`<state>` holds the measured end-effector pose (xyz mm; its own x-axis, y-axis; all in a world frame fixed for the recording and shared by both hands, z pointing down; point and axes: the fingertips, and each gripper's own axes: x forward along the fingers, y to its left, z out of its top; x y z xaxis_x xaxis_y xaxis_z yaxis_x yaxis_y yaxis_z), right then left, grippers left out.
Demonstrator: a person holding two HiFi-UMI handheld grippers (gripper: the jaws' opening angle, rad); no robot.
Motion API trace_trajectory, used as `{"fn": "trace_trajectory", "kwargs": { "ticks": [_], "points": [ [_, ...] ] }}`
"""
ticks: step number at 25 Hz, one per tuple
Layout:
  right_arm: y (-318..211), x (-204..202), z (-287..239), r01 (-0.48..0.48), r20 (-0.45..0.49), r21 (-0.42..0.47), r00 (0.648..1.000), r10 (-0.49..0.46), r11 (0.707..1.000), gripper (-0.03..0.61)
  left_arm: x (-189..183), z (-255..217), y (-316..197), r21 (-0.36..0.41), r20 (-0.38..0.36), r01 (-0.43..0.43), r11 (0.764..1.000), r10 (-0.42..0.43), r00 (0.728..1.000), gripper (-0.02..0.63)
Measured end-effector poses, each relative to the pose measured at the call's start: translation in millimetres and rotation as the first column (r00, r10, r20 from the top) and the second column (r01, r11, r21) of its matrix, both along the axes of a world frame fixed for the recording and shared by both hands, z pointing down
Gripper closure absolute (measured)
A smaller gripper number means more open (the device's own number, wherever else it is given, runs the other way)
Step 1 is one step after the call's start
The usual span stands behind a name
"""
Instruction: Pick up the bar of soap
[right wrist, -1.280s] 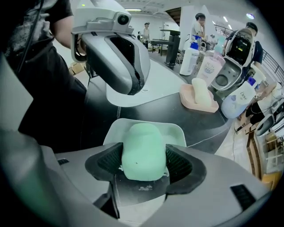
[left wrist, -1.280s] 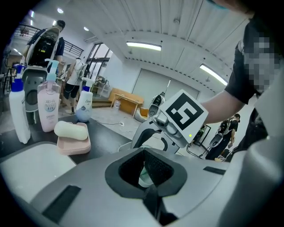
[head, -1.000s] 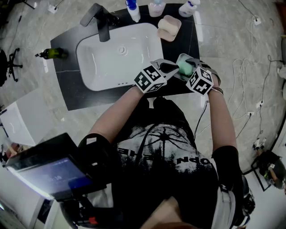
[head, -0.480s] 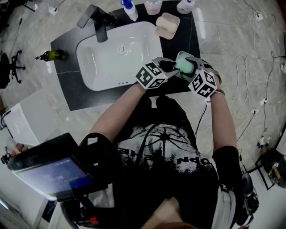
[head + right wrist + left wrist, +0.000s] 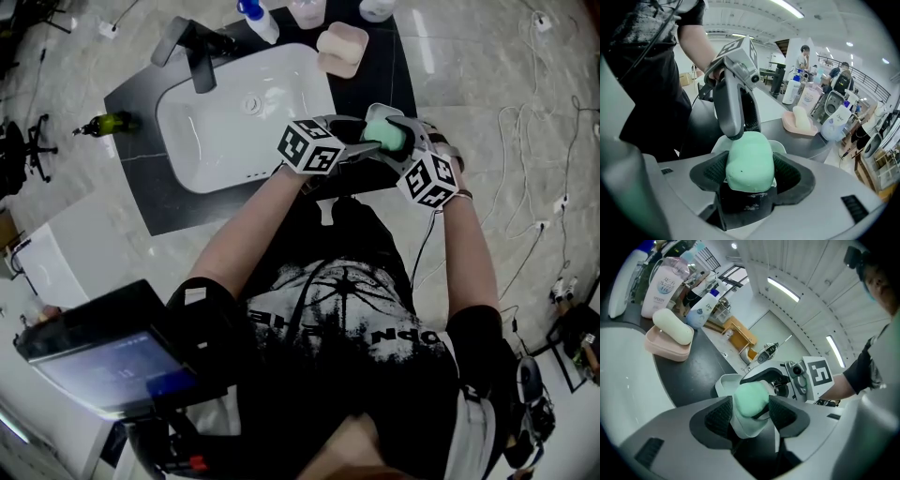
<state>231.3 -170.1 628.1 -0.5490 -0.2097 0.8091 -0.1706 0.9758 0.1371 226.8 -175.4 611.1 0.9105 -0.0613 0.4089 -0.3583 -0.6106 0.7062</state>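
**A:** A dark worktop (image 5: 367, 84) stands on pale marble floor and carries a white basin (image 5: 202, 141) with a black tap (image 5: 199, 54). Where is the soap?

**B:** The green bar of soap (image 5: 385, 137) is at the worktop's near edge, right of the basin. The right tongs (image 5: 750, 172) has closed on it, pads pressed against its two long sides. A white dish (image 5: 724, 383) lies just under and behind it. I can't tell whether the bar has left that dish yet.

**A:** Why hold it that way?

**B:** My guess is that gripping across the narrow width, angled downward, gives a slippery bar the least chance to squirt out.

**A:** And the left tongs (image 5: 751, 412)?

**B:** It faces the right one head-on. Its jaws have just been opening and now stand wide apart. The bar's other end is between them, but the pads don't seem to press on it. I judge the right tongs alone carries the bar.

**A:** Is anything in the way?

**B:** Only that left tongs, close against the bar. The pink soap dish (image 5: 665, 348) with its cream bar (image 5: 672, 326) is well apart. So is the Dove bottle (image 5: 704, 310) at the back.
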Motion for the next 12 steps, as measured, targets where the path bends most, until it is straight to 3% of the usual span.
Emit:
{"fn": "trace_trajectory", "kwargs": {
  "ticks": [12],
  "points": [
    [-5.7, -22.2, -29.5, 0.048, 0.065, 0.082, 0.996, -0.053, 0.996, 0.288, 12.8, -22.0, -9.4, -0.125, -0.163, 0.053, 0.991, -0.073, 0.984, 0.367]
  ]
}}
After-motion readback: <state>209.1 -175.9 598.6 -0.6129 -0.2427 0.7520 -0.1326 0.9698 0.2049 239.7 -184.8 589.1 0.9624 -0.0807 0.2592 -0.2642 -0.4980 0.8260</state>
